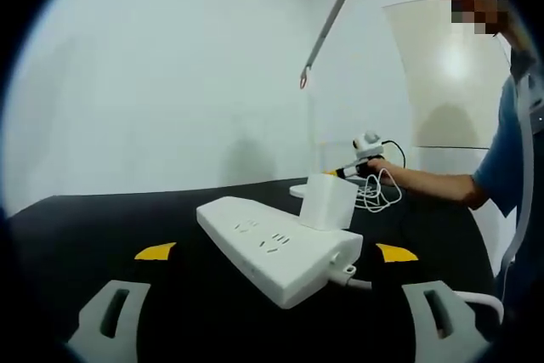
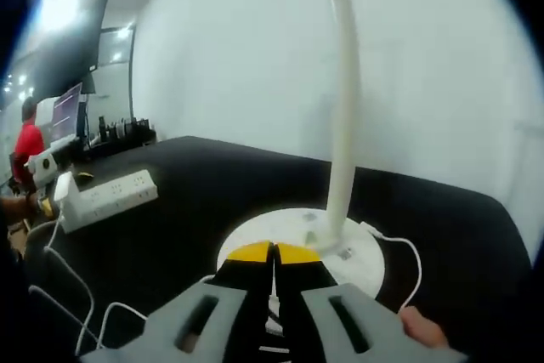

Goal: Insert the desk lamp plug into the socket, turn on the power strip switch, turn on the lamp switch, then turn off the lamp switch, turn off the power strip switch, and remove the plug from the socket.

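The lamp base (image 2: pixel 310 248), a white disc on the black table (image 2: pixel 212 176) with its stem (image 2: pixel 342 125) rising upright, lies directly ahead of the right gripper (image 2: pixel 274 254), whose jaws are closed at its near rim, gripping nothing visible, while the left gripper (image 1: pixel 276 252), jaws wide apart and empty, faces the power strip (image 1: pixel 276 248) carrying the inserted plug (image 1: pixel 327 201).

No readable text, label, brand or number; power strip (image 1: pixel 276 248) and lamp base (image 2: pixel 327 252) bear only illegible marks
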A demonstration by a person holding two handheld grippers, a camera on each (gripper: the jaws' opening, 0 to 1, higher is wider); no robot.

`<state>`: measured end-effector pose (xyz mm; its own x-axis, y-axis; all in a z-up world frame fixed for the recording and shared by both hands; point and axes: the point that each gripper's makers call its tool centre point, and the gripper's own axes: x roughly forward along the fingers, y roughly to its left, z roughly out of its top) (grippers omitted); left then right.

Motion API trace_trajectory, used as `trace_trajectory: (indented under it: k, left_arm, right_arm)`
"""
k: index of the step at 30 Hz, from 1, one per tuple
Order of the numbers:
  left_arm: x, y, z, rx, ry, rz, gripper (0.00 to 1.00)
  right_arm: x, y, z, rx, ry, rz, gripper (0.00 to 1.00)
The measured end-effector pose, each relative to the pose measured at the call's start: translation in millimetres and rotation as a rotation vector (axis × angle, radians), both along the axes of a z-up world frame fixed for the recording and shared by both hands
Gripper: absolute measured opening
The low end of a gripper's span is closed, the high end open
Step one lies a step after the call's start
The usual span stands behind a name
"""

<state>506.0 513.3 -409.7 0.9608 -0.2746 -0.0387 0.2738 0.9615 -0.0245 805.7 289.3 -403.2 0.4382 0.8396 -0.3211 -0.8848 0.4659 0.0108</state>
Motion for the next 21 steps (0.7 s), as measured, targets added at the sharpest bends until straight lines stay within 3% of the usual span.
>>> trace_trajectory:
  k: [21]
  left_arm:
    - [0.9,1.2,-0.7,-0.001,0.005,0.004,0.89]
  right_arm:
    - [0.6,3.2,-10.3,-0.061,0.0,0.013,0.03]
